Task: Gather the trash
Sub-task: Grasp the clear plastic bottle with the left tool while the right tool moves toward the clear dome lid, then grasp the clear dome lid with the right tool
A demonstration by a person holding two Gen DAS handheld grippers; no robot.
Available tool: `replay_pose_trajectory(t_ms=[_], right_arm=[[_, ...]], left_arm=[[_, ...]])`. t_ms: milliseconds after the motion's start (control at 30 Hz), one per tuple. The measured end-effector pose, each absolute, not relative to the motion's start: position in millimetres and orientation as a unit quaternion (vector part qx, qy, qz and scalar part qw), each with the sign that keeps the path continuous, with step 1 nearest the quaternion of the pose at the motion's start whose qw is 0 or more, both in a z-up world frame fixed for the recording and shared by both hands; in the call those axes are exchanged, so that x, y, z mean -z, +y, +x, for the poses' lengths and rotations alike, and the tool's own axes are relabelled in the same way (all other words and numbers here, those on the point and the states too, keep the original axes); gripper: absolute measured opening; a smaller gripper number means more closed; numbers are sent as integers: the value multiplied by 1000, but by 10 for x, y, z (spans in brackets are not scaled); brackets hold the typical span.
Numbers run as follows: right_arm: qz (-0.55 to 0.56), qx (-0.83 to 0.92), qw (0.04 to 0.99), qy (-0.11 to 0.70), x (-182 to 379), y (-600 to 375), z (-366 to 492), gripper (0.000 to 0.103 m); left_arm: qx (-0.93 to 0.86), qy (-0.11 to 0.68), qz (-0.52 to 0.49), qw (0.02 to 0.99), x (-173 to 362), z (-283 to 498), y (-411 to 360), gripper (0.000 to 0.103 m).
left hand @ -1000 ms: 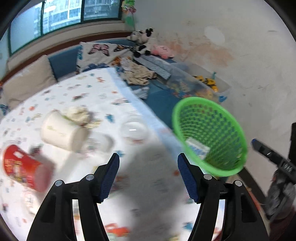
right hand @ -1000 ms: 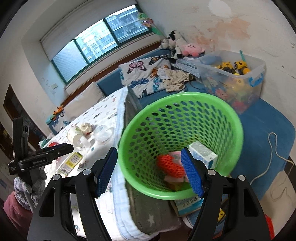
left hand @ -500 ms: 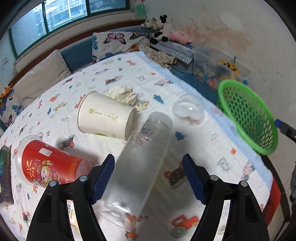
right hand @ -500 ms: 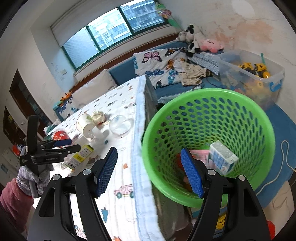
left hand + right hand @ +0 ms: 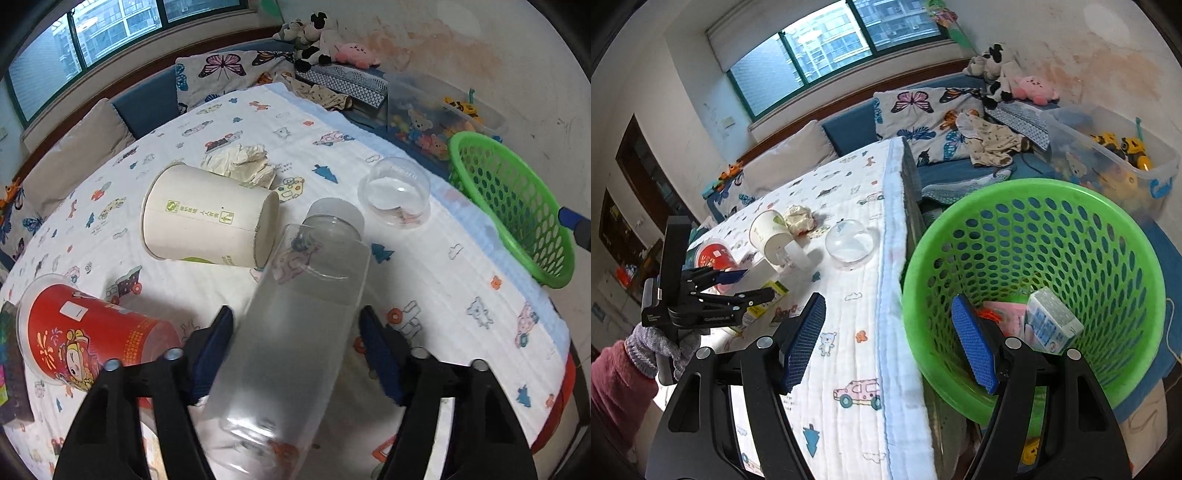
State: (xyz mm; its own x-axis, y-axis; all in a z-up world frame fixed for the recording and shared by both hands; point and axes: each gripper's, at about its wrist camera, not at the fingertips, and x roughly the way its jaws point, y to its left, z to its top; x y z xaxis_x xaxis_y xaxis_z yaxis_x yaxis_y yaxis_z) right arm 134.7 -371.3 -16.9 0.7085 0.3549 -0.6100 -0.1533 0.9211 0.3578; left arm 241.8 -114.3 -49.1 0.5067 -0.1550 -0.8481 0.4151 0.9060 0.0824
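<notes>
One clear bottle — lying, empty

wrist views angled down, sharing table, basket

Left gripper jaws closing around clear bottle (lying on tablecloth); pads not visibly pressing.

Plastic, paper and cloth surfaces on and beside the table

A clear, smooth plastic bottle and a glossy transparent dome lid are seen on a quilted, printed cotton cloth; a matt white paper cup, crumpled paper and a shiny perforated green plastic basket are shown.
</notes>
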Motion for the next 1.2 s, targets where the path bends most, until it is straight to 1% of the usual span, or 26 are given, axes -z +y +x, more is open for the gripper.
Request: replay_pose_trajectory(t_ms=[133, 267, 333, 467, 600, 733, 1000, 1200], right_arm=[[134, -146, 912, 359, 166, -3650, 1417, 71], [122, -154, 911, 362, 158, -3549, 1512, 71], [116, -158, 910, 366, 164, -3490, 1574, 71], [105, -164, 908, 372, 200, -3366, 1693, 71], [86, -169, 907, 375, 218, -3210, 1839, 67], [60, -174, 908, 377, 246, -3041, 2012, 65], [13, -173, 907, 384, 344, -2718, 2384, 60], [4, -162, 903, 398, 445, -2639, 2600, 60]], left_arm=[[170, 461, 138, 860, 489, 2395, -1143, 62], [174, 456, 132, 863, 461, 2315, -1151, 56], [177, 451, 125, 866, 432, 2254, -1138, 56], [177, 446, 109, 871, 378, 2140, -1086, 55], [177, 437, 103, 876, 311, 2002, -1029, 55], [181, 436, 95, 876, 276, 1865, -957, 54], [182, 441, 88, 875, 311, 1749, -876, 54], [185, 447, 85, 871, 367, 1724, -862, 54]])
